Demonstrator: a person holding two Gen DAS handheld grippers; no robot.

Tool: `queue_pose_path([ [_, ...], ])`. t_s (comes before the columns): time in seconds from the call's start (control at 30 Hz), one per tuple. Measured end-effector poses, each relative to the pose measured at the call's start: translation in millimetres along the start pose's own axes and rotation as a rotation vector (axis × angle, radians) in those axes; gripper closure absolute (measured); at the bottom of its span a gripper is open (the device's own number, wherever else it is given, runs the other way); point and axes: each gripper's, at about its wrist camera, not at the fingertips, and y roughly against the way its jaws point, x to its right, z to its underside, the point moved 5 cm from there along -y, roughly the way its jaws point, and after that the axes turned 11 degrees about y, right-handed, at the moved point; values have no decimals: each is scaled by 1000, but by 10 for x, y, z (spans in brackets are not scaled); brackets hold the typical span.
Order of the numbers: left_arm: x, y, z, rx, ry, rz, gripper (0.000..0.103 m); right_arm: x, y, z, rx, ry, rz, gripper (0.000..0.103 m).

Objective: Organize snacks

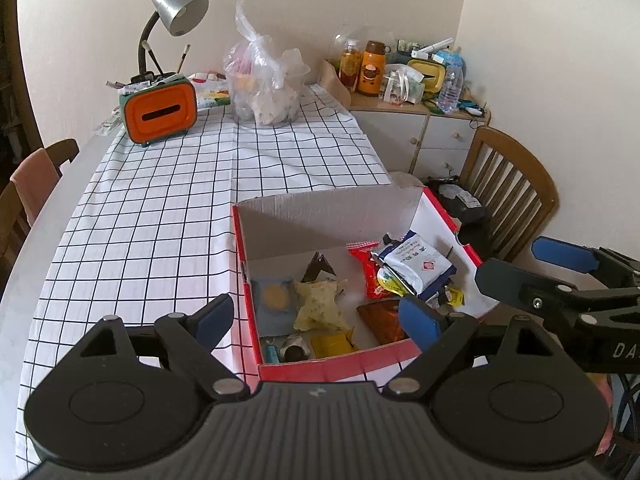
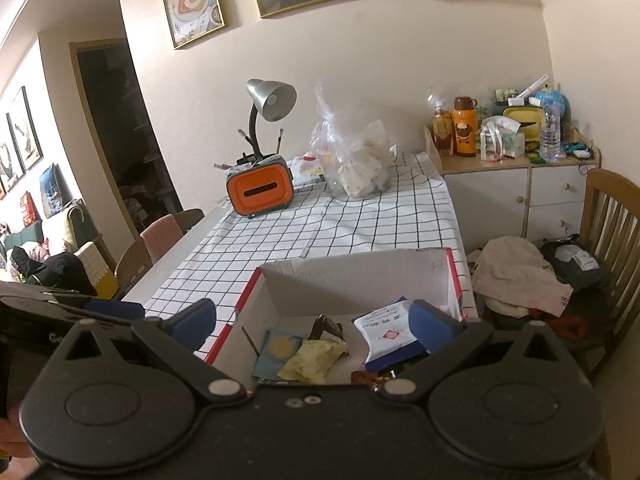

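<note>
Ahead and to the left of the left claw [image 1: 316, 320], the checked tabletop [image 1: 160, 208] lies bare as far as the orange box [image 1: 160, 110] and the plastic bag [image 1: 262, 88] at its far end. Right under both claws the open cardboard box [image 1: 320, 204] stands with upright walls, snack packets [image 1: 412, 264] covering its floor. The right claw [image 1: 508, 264] crowds that box's right rim, with a wooden chair [image 1: 512, 184] beyond.
</note>
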Motion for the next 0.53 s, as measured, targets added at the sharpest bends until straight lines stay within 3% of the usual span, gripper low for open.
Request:
queue_pose_path([
  [0.53, 50, 24, 5, 27, -18, 1, 13, 64, 36, 72, 9, -43, 12, 0],
])
